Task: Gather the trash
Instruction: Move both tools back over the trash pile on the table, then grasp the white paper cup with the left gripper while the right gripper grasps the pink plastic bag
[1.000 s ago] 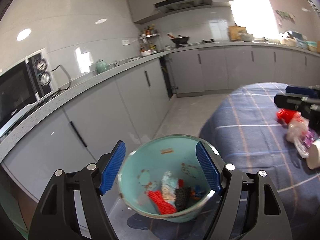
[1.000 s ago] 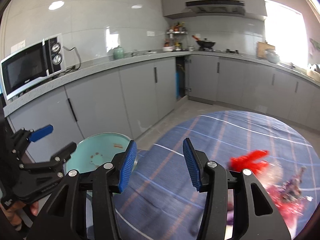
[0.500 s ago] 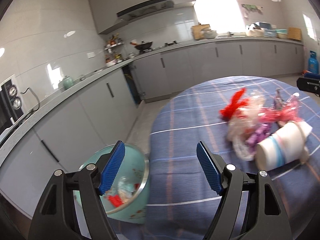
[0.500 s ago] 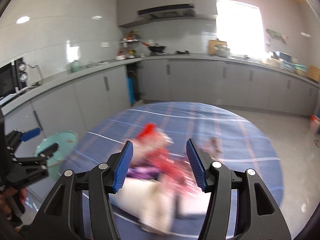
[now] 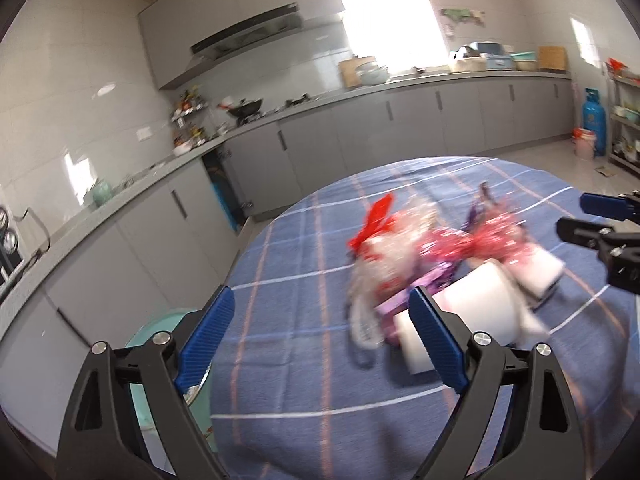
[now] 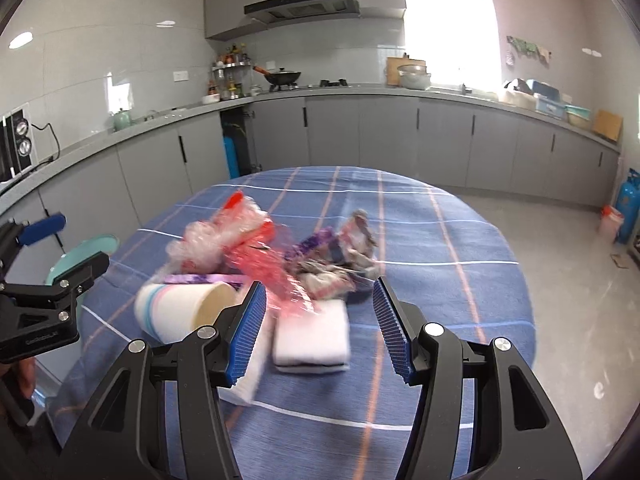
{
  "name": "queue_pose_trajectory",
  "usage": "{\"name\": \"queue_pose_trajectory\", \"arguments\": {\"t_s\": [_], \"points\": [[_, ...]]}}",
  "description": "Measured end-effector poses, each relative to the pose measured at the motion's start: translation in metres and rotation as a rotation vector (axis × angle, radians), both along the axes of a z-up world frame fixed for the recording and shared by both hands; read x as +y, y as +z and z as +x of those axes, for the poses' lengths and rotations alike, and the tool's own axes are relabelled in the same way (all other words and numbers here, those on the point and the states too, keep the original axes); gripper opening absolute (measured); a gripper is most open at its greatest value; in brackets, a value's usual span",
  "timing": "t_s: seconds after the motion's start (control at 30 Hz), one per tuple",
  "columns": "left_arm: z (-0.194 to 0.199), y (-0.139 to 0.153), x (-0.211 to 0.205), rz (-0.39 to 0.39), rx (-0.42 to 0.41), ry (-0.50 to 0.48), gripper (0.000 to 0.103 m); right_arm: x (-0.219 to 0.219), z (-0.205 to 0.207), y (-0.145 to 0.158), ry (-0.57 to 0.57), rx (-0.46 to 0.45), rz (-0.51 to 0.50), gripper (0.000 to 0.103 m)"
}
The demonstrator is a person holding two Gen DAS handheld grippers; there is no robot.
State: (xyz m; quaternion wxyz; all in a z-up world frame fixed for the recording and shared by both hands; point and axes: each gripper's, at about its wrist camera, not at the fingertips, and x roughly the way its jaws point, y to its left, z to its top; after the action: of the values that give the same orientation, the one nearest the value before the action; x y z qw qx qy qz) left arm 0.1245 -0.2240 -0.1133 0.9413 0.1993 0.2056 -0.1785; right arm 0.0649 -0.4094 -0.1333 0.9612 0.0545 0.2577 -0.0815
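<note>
A pile of trash lies on the round blue-checked table (image 6: 440, 240): a white paper cup on its side (image 6: 180, 314), a white tissue pack (image 6: 310, 338), red and clear plastic wrappers (image 6: 256, 258), a purple wrapper (image 6: 316, 240). The pile shows blurred in the left wrist view (image 5: 432, 264), with the cup (image 5: 472, 320). My right gripper (image 6: 320, 322) is open and empty, just above the tissue pack. My left gripper (image 5: 320, 336) is open and empty over the table's left part. A teal trash bin (image 6: 84, 256) stands on the floor left of the table, also in the left wrist view (image 5: 160, 328).
Grey kitchen cabinets and a counter (image 6: 360, 120) run along the far wall. A microwave (image 6: 16, 148) is at the left. A blue gas cylinder (image 6: 626, 208) stands on the floor at the right. The other gripper shows at each view's edge (image 5: 608, 232).
Both grippers have swung from the teal bin toward the trash pile on the table. The right gripper has come close over the tissue pack. Both stay open and empty.
</note>
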Motion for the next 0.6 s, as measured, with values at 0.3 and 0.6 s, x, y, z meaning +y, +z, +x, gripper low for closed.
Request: {"name": "queue_pose_trajectory", "arguments": {"t_s": [0.3, 0.6], "points": [[-0.021, -0.011, -0.072, 0.049, 0.003, -0.139, 0.091, -0.028, -0.020, -0.013, -0.078, 0.012, 0.010, 0.057], [-0.010, -0.033, -0.072, 0.143, 0.067, -0.131, 0.091, -0.033, -0.023, -0.018, -0.086, -0.003, 0.047, 0.061]]}}
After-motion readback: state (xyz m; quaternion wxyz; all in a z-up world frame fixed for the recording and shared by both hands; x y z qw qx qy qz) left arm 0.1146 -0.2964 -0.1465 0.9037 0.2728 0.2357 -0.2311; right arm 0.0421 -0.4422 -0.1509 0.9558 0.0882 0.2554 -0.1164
